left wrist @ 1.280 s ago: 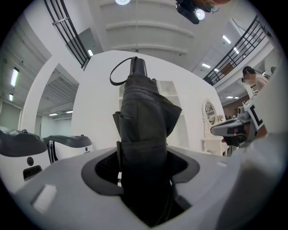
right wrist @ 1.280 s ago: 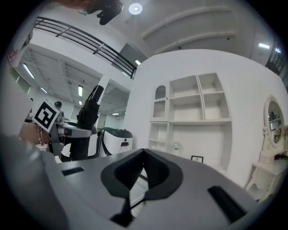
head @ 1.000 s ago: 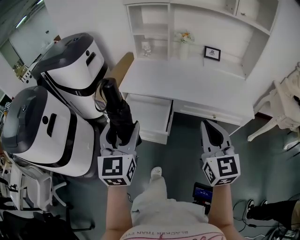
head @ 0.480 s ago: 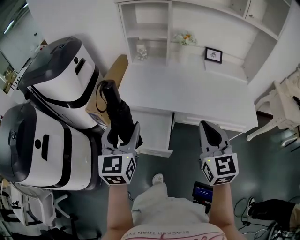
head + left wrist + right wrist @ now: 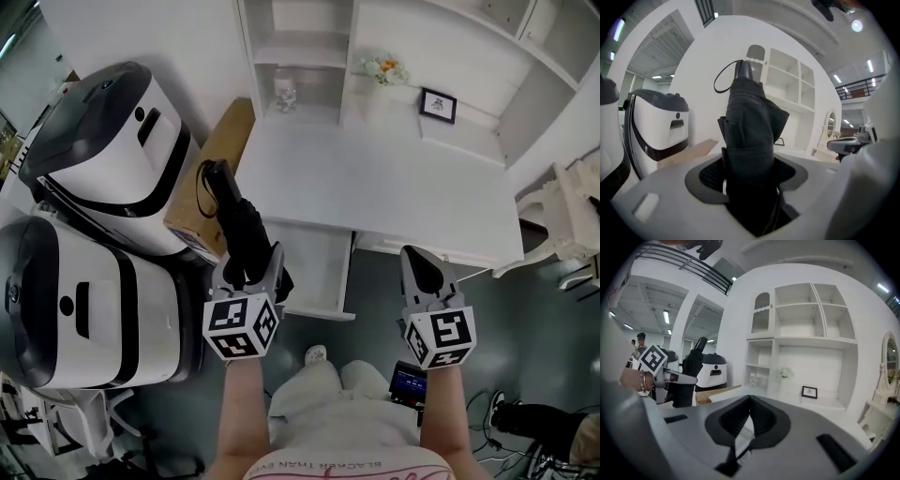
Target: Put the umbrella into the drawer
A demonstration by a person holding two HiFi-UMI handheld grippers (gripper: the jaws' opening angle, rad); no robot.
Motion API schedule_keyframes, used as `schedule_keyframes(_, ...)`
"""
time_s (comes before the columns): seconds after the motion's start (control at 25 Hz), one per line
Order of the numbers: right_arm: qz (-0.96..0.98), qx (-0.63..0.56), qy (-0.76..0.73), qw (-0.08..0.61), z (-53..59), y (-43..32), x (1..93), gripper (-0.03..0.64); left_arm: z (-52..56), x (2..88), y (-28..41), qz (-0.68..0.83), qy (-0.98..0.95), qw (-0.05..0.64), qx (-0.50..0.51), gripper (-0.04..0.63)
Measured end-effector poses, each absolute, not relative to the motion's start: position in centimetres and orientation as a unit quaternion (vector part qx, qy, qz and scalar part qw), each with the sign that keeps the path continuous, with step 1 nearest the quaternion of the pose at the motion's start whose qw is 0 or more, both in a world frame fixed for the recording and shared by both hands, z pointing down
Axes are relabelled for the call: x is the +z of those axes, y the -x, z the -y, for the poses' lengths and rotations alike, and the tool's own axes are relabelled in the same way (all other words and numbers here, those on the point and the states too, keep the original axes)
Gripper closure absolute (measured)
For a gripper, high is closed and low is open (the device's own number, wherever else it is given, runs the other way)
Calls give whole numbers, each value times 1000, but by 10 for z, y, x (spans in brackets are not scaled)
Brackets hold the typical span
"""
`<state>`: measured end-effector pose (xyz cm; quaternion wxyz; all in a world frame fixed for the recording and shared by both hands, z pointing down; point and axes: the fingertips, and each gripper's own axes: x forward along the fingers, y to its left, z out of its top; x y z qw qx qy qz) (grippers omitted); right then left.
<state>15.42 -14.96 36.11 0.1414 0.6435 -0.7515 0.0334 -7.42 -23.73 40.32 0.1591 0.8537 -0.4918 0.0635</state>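
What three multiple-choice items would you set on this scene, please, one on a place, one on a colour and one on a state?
1. The open drawer is:
A. under the right end of the desk
B. under the left part of the desk
C. up among the top shelves

2. The umbrella is:
A. black
B. red
C. white

3. The jaws of the left gripper are:
A. wide apart with nothing between them
B. together with nothing between them
C. closed on the umbrella

Key:
1 B, since the head view shows the pulled-out drawer below the desk's left part.
2 A, since the folded fabric and handle are black in every view.
3 C, since the left gripper view shows the umbrella clamped between the jaws.
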Motion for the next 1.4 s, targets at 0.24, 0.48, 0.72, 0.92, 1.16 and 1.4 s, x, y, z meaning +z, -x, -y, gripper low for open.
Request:
schedule_keyframes(0.24,755,57,-633,158,164,-156,386,609,247,449,78,505,-822,252,76,319)
schedule_keyframes(0.48,765,77,-614,175,187,-159,404,611,253,488,76,524,-784,315,110,319)
schedule_keyframes(0.72,780,78,-590,195,219,-160,417,609,258,523,66,528,-743,397,107,319)
schedule_keyframes(0.92,789,83,-573,206,236,-165,425,609,257,556,61,541,-702,444,133,319)
schedule_keyframes(1.16,800,90,-554,214,255,-168,436,609,262,583,49,539,-660,509,119,319)
schedule_keyframes(1.4,806,97,-539,222,270,-171,446,609,257,614,38,539,-603,579,101,319)
